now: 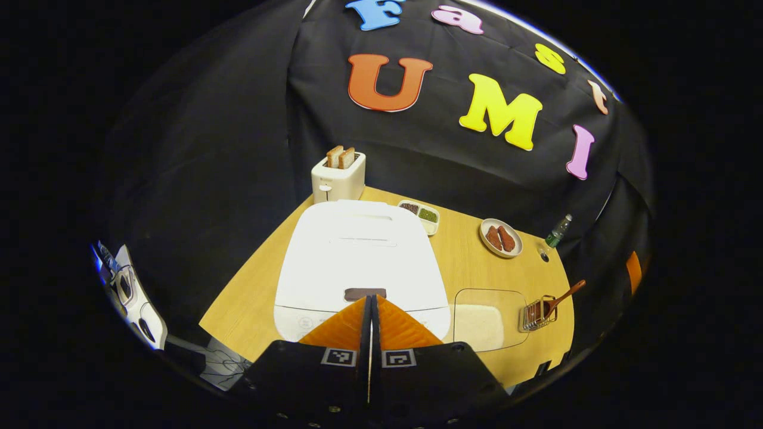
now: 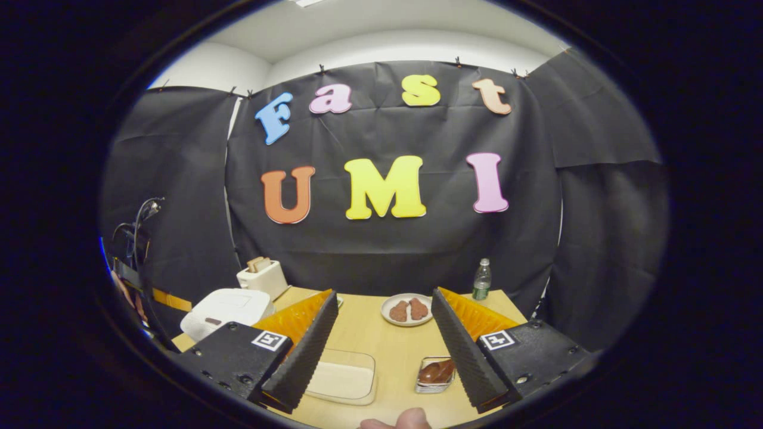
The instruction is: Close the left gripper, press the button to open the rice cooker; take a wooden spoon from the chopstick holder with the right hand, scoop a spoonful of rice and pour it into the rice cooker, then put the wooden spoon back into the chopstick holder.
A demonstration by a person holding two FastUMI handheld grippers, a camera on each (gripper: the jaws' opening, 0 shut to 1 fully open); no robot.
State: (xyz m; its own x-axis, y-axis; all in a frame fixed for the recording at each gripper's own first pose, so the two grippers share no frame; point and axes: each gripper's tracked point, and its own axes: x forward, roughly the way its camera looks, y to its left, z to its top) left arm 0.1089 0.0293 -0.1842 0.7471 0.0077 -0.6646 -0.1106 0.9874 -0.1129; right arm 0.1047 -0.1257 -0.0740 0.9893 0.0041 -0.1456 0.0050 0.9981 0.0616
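Observation:
The white rice cooker point(image 1: 357, 262) sits lid down on the wooden table point(image 1: 465, 268), its dark button point(image 1: 365, 294) at the front edge. My left gripper point(image 1: 371, 301) is shut, its tips just in front of the button; contact is unclear. To the right stand a clear container of rice point(image 1: 487, 322) and a wire chopstick holder point(image 1: 538, 314) with the wooden spoon point(image 1: 563, 296) leaning out. My right gripper point(image 2: 381, 298) hangs open above the table, over the rice container point(image 2: 343, 376) and the holder point(image 2: 436, 374). The rice cooker point(image 2: 223, 310) lies to its left.
A white toaster point(image 1: 338, 177) with bread stands behind the cooker. A small tray of two dishes point(image 1: 420, 214), a plate of brown food point(image 1: 501, 238) and a green bottle point(image 1: 558, 231) line the table's back. A fingertip point(image 2: 408, 420) shows at the bottom edge of the right gripper view.

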